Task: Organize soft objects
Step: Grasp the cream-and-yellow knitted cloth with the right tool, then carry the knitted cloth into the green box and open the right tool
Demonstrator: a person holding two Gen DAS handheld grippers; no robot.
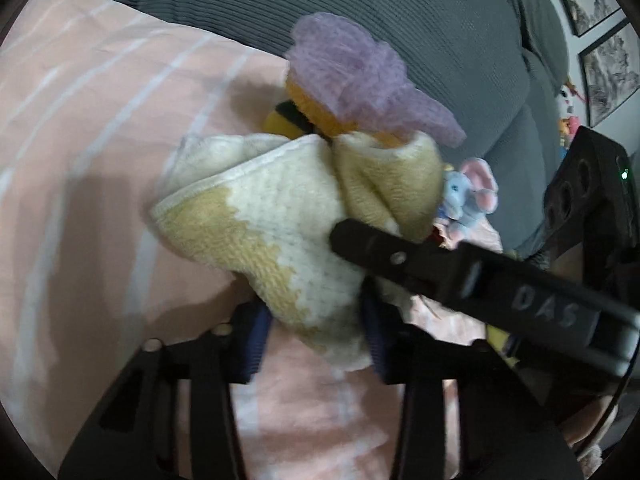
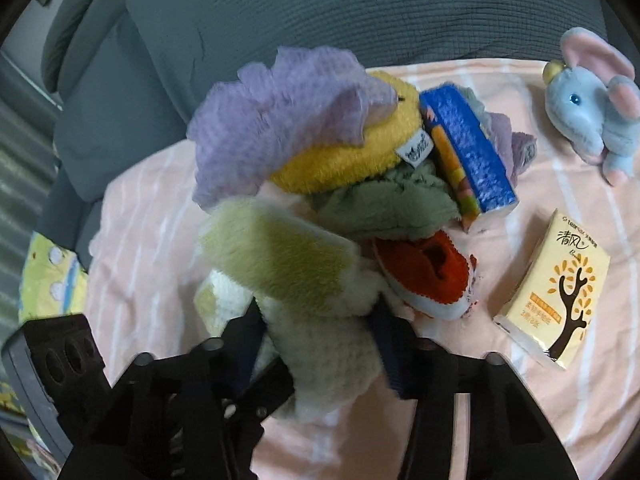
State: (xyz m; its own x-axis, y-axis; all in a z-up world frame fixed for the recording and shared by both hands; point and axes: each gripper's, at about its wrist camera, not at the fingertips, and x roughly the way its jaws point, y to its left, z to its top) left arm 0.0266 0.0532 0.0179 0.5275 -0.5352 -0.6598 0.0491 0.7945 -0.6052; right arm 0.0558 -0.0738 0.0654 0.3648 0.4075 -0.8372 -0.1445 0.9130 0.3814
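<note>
Both tongs pinch one cream-and-yellow towel (image 1: pixel 256 232): left gripper (image 1: pixel 316 340) on its near end, right gripper (image 2: pixel 320 344) alongside; lilac cloth (image 2: pixel 276 120) lies just beyond

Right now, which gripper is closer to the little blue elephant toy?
Right. The right gripper, clamped on the towel, has the elephant ahead to its right; the left gripper sits farther, with the right one between.

Sofa (image 2: pixel 320 20): grey, ribbed back cushions behind the sheet.
Sheet (image 2: pixel 460 420): pink, white-striped, spread over the seat.
Pictures (image 1: pixel 608 72): framed, on the wall at right.
</note>
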